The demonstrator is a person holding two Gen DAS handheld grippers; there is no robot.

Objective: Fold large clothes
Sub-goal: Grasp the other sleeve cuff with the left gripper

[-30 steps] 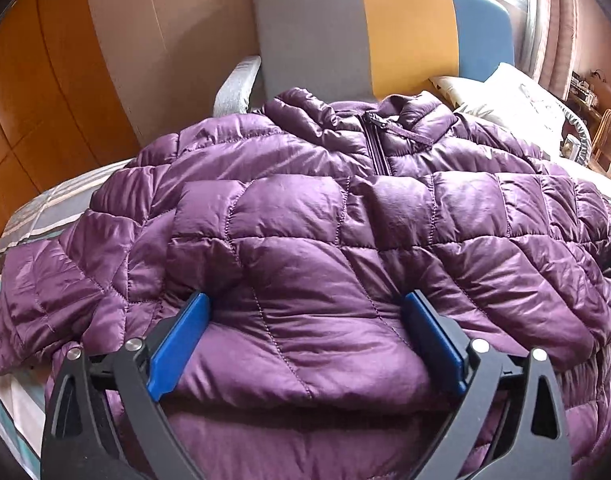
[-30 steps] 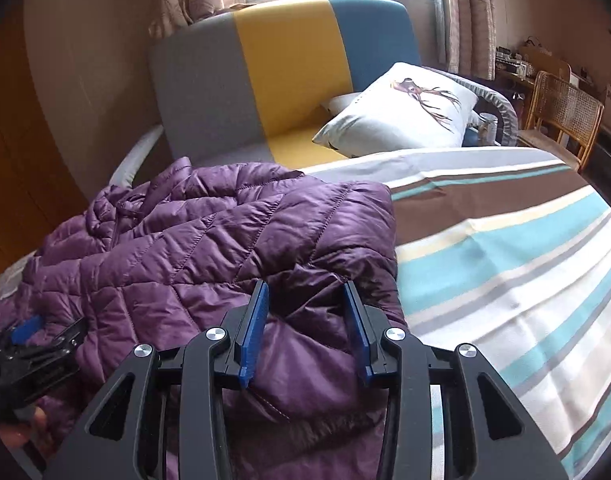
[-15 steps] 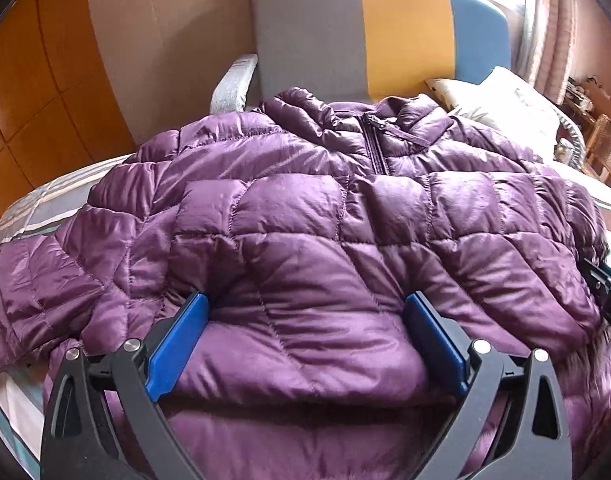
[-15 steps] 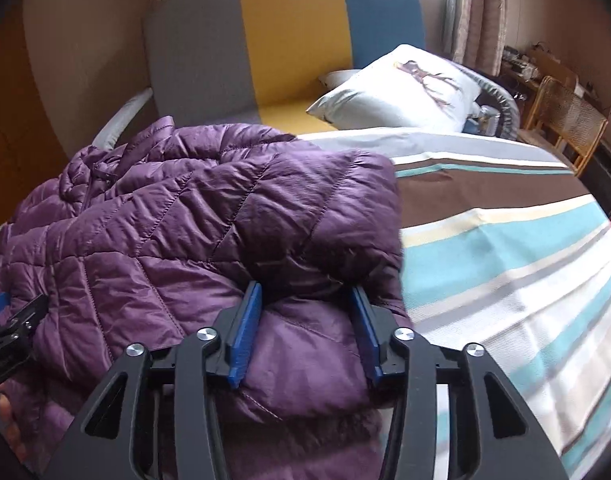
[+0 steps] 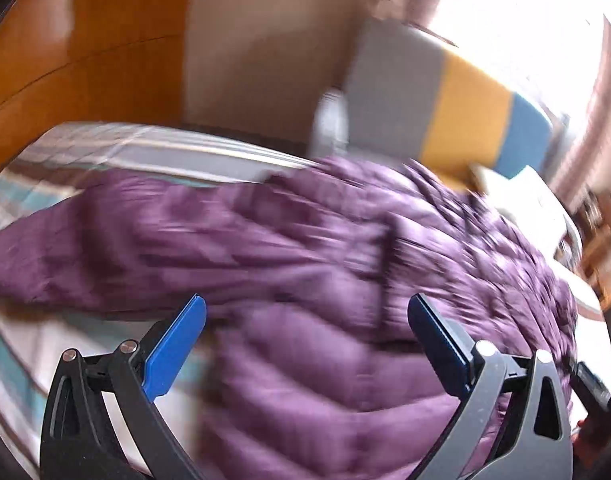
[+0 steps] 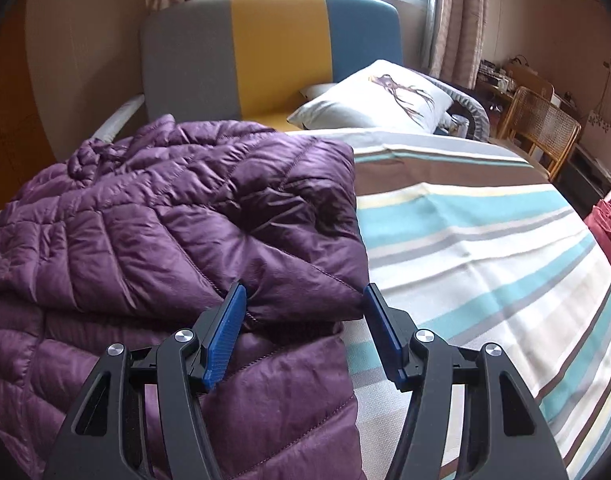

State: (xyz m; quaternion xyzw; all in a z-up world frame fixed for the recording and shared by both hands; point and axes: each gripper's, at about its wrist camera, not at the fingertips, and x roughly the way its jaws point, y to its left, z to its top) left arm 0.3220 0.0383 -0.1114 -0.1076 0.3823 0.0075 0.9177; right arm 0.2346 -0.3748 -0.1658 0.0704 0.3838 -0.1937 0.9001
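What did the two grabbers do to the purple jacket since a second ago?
The right gripper spread its jaws, which are opening now, letting go of the folded sleeve edge of the purple jacket. The left gripper, open throughout, swung away to the left, so its view is blurred and shows the striped bedspread beside the jacket. The jacket stayed folded on the bed; the pillow did not move.

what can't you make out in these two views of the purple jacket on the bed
- Left wrist view: motion blur smears the jacket; quilting and zip unreadable.
- Right wrist view: the folded-over flap hides the layers beneath; the jacket's left part is cut off by the edge.
- Right gripper, jaws opening: pad contact with the fold unclear.
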